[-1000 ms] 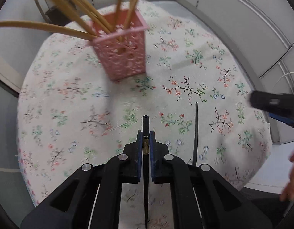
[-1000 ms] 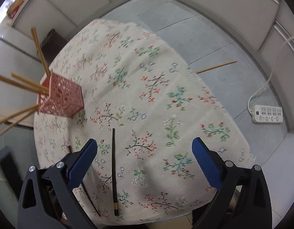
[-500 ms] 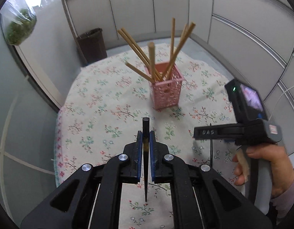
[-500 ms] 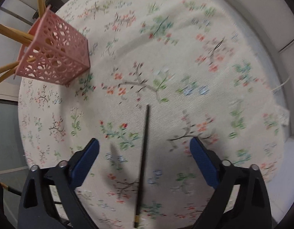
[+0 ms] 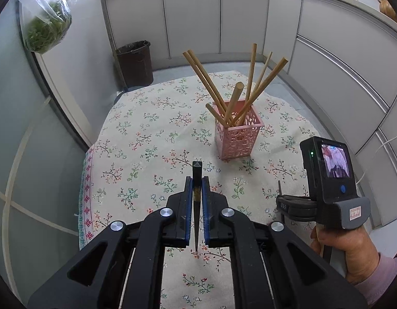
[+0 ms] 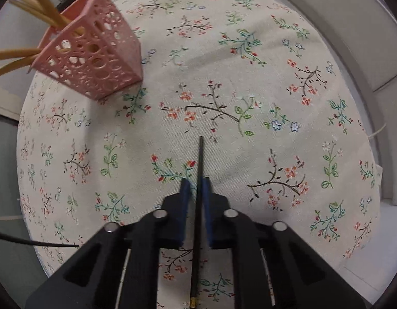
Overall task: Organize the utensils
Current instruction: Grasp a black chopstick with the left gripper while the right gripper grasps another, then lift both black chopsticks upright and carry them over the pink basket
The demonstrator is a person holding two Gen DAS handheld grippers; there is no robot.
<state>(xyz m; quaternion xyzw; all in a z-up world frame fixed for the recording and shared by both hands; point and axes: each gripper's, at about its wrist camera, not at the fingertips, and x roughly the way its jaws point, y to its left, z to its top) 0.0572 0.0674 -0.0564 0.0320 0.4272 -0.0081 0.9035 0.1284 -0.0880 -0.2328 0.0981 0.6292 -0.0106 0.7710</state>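
My left gripper is shut on a black chopstick and holds it raised above the floral tablecloth. A pink perforated holder with several wooden chopsticks stands ahead, slightly right. My right gripper is shut on a second black chopstick that lies along the cloth, its tip pointing away. The pink holder is at the upper left in the right wrist view. The right gripper body shows at the right in the left wrist view.
A dark waste bin stands on the floor beyond the table. White cabinets curve around the back and right. A bag of greens hangs at the upper left. The table edge is to the right.
My left gripper has lifted and pulled back from the holder, still holding its chopstick. My right gripper came down over the second chopstick and went from wide open to shut on it.
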